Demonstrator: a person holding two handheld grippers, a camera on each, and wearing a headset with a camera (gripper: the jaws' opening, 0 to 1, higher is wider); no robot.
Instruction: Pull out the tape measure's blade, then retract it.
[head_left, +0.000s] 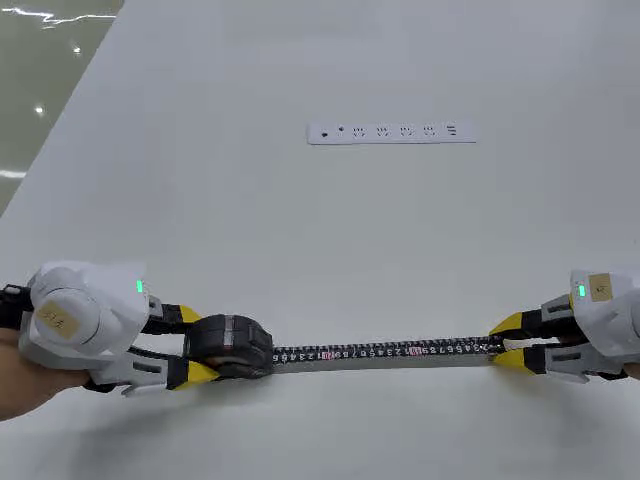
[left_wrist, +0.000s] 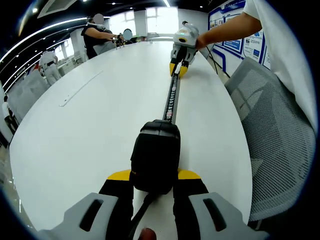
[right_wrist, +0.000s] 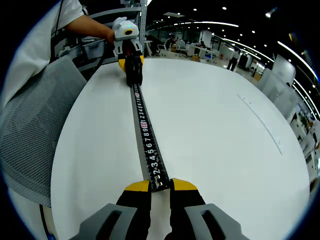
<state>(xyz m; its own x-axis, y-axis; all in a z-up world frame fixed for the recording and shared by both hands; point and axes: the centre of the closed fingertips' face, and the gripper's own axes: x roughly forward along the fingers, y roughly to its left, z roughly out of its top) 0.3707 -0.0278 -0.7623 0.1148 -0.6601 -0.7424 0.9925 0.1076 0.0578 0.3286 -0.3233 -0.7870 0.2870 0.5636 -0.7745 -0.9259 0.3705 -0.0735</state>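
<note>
– Closest in the head view, what sits along the bottom edge?
– Left tool (head_left: 197, 343) at the lower left, its jaws clamped on the black tape measure (head_left: 232, 345), one jaw on each side of the case. The blade (head_left: 385, 352) runs flat along the white bench (head_left: 300, 230) to the right tool (head_left: 505, 341), whose yellow-tipped jaws pinch the blade's end. A white power strip (head_left: 391, 132) lies well apart, farther up the bench
– And the left gripper view?
– The left tool (left_wrist: 155, 175) hugs the tape measure (left_wrist: 156, 155) from both sides, with the case resting on the bench. The blade (left_wrist: 172, 97) stretches straight away to the right tool (left_wrist: 179, 67), which a hand holds at the far end. A grey mesh chair (left_wrist: 270, 145) stands beside the bench edge on the right
– Right gripper view?
– The right tool (right_wrist: 160, 186) is closed on the tip of the blade (right_wrist: 145, 135), and the printed numbers count up away from the jaws. At the far end the left tool (right_wrist: 131, 61) holds the tape measure (right_wrist: 134, 75), and the mesh chair (right_wrist: 30, 140) is at the left
</note>
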